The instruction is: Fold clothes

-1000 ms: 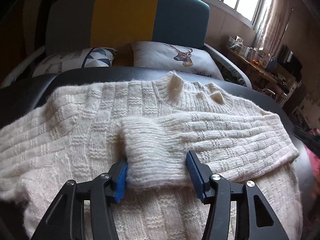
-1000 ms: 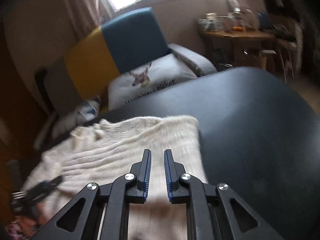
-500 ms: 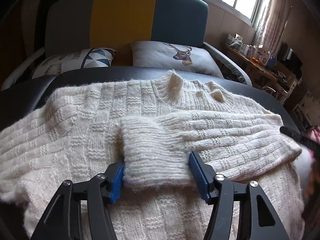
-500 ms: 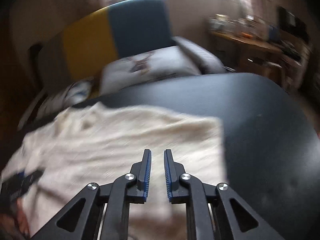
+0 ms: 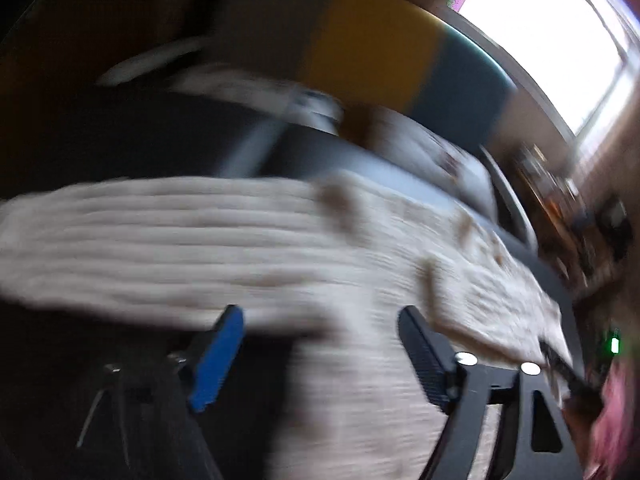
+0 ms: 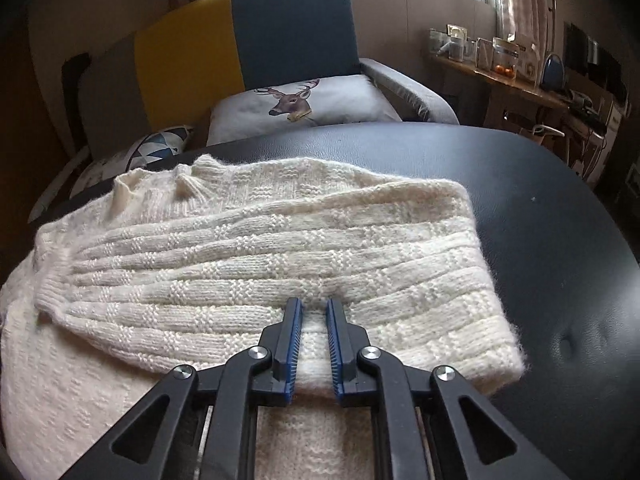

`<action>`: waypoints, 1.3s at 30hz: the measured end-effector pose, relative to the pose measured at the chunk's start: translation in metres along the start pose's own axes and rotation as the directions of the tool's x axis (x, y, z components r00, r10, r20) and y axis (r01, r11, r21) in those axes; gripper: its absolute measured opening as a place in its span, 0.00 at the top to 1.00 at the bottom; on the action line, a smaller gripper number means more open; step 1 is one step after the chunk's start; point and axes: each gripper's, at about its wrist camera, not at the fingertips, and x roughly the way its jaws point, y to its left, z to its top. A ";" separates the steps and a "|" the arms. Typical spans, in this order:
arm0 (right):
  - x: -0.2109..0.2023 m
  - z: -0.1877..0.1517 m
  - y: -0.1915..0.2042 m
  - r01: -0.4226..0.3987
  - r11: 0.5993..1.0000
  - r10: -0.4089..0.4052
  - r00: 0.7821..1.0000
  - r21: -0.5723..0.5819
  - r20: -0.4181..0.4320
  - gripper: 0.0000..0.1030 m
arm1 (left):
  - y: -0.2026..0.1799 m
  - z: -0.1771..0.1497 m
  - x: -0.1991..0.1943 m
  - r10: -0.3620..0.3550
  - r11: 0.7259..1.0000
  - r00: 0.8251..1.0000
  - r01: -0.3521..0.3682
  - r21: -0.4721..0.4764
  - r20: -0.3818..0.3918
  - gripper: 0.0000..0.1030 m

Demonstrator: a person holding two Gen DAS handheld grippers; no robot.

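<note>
Cream sweater under right gripper

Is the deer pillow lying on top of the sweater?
No, the deer pillow sits on the sofa behind the black table, apart from the cream sweater.

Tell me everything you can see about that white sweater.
The sweater is cream, fuzzy chunky knit with ribbed and basket-weave bands. It lies flat on a black padded surface, collar toward the sofa, one sleeve folded across the body, cuff at the left. The right hand-held gripper sits nearly shut at the sleeve's lower edge.
</note>
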 end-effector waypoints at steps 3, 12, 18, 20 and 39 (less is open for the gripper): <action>0.003 0.006 0.006 0.016 1.000 -0.015 1.000 -0.013 0.005 0.88 | 0.060 0.009 -0.020 0.114 0.988 0.993 -0.110 -0.111 0.031 0.13; -0.019 0.014 0.038 -0.013 0.999 0.015 0.999 -0.051 0.042 0.83 | 0.184 0.015 -0.036 0.207 0.865 0.978 -0.194 -0.462 -0.022 0.10; -0.039 -0.007 0.094 -0.174 0.977 0.178 0.984 -0.121 0.017 0.83 | 0.197 0.022 -0.034 0.151 0.822 0.989 -0.119 -0.557 0.011 0.06; -0.045 -0.019 0.114 -0.233 0.961 0.236 0.972 -0.150 0.007 0.83 | 0.198 0.024 -0.033 0.146 0.808 0.989 -0.097 -0.581 0.038 0.09; -0.036 -0.069 0.149 -0.318 0.919 0.304 0.948 -0.234 -0.093 0.79 | 0.120 0.062 -0.075 0.137 0.926 0.964 -0.042 -0.375 0.230 0.95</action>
